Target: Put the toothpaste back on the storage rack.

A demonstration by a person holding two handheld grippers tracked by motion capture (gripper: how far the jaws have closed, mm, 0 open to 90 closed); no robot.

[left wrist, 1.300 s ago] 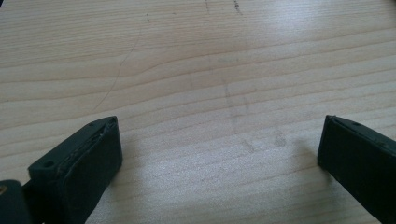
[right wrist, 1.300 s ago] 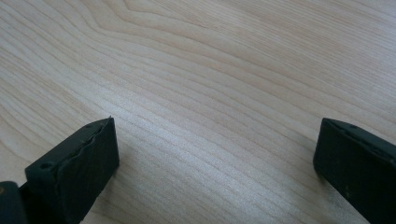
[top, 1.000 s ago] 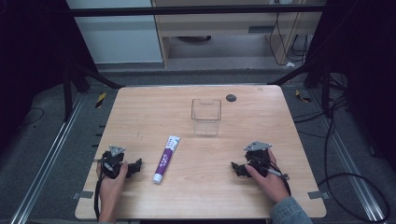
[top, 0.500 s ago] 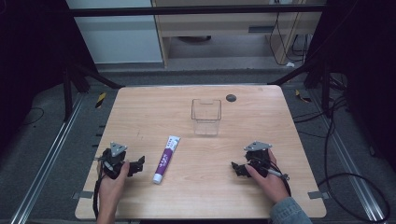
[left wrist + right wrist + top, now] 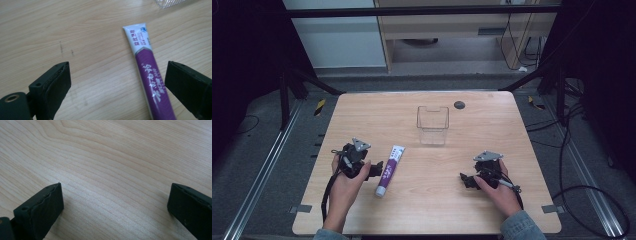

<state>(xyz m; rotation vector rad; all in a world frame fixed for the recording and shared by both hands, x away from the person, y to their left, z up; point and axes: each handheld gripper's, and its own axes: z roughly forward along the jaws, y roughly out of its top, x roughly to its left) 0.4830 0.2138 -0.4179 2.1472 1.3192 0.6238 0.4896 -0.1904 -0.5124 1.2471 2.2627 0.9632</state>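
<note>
Left gripper (image 5: 374, 170) now nearer the toothpaste tube (image 5: 147, 72), tube between its wide-open jaws, untouched.

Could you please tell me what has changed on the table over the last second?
The left gripper has moved right, toward the purple toothpaste tube; its open jaws now straddle the tube in the left gripper view, without closing on it. The tube, the clear container and the right gripper, open over bare wood, have stayed where they were.
</note>
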